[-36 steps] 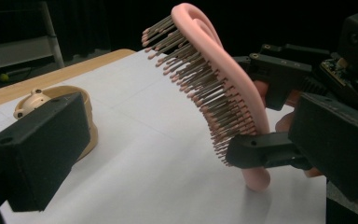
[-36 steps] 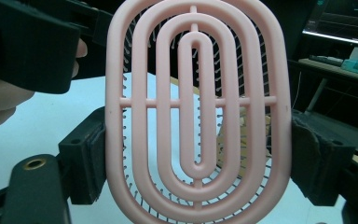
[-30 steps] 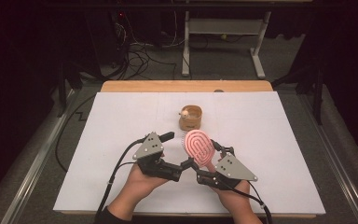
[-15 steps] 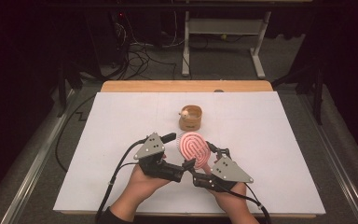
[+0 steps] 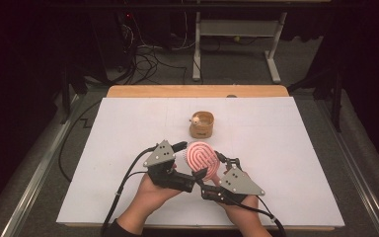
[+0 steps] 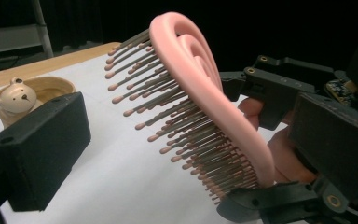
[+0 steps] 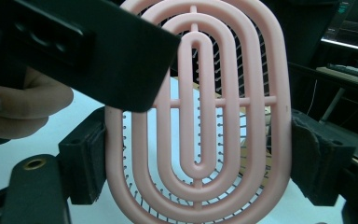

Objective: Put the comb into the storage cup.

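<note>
A pink oval plastic hairbrush (image 5: 202, 156) with concentric ribs is lifted above the white table (image 5: 296, 148), gripped at both edges by the right gripper (image 5: 216, 170), while the left gripper (image 5: 190, 170) sits open beside its bristles, near a small wooden bear cup (image 5: 202, 124).

Matt pink plastic, pale wood, white paper

The hairbrush (image 7: 200, 116) is smooth matt pink plastic with thin grey bristles (image 6: 177, 116); the bear cup (image 5: 202, 124) looks like smooth pale wood, and the table (image 5: 128, 128) has a matt white paper-like cover.
</note>
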Tool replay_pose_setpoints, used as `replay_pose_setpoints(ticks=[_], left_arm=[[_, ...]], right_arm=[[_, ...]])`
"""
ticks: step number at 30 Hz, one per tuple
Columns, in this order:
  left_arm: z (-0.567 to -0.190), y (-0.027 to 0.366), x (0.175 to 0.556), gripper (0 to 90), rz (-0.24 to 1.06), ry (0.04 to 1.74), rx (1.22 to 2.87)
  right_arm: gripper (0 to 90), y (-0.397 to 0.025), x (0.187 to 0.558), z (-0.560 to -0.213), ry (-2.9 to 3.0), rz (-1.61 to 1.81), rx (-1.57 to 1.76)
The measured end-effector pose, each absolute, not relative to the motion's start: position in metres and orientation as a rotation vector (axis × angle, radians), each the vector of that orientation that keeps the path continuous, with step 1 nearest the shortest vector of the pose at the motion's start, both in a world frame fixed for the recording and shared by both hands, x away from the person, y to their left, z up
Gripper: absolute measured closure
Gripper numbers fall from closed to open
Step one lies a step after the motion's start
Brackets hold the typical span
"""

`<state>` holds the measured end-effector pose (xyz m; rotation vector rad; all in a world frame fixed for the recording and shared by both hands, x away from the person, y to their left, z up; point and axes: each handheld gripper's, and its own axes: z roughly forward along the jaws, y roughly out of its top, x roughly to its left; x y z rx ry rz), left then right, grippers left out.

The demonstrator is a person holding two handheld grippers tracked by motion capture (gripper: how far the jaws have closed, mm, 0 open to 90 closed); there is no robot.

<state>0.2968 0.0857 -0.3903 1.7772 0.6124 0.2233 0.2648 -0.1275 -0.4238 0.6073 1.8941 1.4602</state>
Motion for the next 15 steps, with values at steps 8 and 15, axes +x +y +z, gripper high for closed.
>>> replay_pose_setpoints(ticks=[8, 15], left_arm=[[-0.3913, 0.0888, 0.2987, 9.6, 0.180, 0.618, 1.767], [-0.3908, 0.0918, 0.2972, 28.2, 0.161, 0.588, 1.755]], right_arm=[[19.8, -0.1256, 0.2633, -0.4229, 1.893, 1.464, 0.598], [19.8, -0.1259, 0.2631, -0.4230, 1.894, 1.456, 0.599]])
